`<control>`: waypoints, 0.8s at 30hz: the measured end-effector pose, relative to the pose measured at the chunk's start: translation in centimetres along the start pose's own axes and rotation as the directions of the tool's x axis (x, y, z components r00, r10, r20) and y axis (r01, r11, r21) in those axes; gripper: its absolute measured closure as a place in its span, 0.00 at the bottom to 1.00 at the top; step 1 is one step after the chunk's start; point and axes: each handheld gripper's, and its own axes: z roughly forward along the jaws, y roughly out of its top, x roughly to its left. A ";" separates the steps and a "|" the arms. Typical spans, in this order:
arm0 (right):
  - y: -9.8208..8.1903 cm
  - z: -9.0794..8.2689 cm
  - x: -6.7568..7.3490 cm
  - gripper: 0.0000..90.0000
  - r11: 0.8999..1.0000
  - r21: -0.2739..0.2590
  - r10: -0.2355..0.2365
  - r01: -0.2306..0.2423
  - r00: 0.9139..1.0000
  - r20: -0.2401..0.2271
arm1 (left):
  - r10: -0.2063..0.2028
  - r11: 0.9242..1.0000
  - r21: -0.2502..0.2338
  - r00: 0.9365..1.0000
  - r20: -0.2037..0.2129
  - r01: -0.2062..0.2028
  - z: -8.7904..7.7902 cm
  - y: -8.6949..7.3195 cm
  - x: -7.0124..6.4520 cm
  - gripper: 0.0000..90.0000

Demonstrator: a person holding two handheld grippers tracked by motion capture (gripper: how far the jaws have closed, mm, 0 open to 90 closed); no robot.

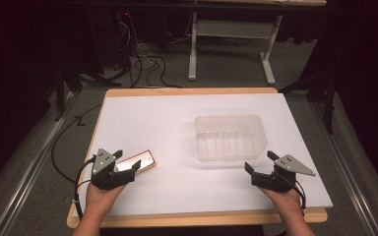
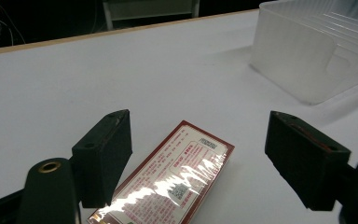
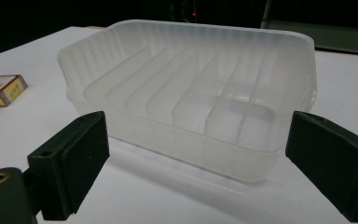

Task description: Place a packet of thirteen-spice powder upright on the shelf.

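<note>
Red-bordered box (image 2: 177, 179), flat and wrapped in shiny film, lies on the white table (image 1: 177, 191) near the front left corner, its long side running slantwise toward the middle. In the left gripper view it sits between the two black jaws of the left gripper (image 1: 126, 160), which stand spread wide on either side; the left jaw is just beside the box's edge, the right jaw stands apart from it, and neither pad presses on it.

The clear plastic bin (image 3: 191, 93) stands right of the table's middle, upright, open side up. Thin ribs rise along its inner wall and divide the floor into narrow slots; nothing lies in them. The right gripper (image 1: 261, 162) hovers just in front of the bin's near right corner, its jaws likewise spread apart with nothing between the pads.

Between box and bin the white surface is bare. A wooden rim (image 1: 192, 91) borders the table on all sides, and the box lies close to the left edge
</note>
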 end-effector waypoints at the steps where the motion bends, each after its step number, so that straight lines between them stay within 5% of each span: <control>1: 0.0 0.0 0.0 0.07 1.000 0.000 0.000 0.000 1.000 0.000 | 0.000 1.000 0.000 1.000 0.000 0.000 0.0 0.0 0.0 0.26; 24: 0.2 -0.1 0.4 0.00 1.000 -0.006 -0.011 0.011 1.000 -0.011 | -0.004 1.000 -0.022 1.000 0.009 0.005 -0.5 0.1 0.3 0.23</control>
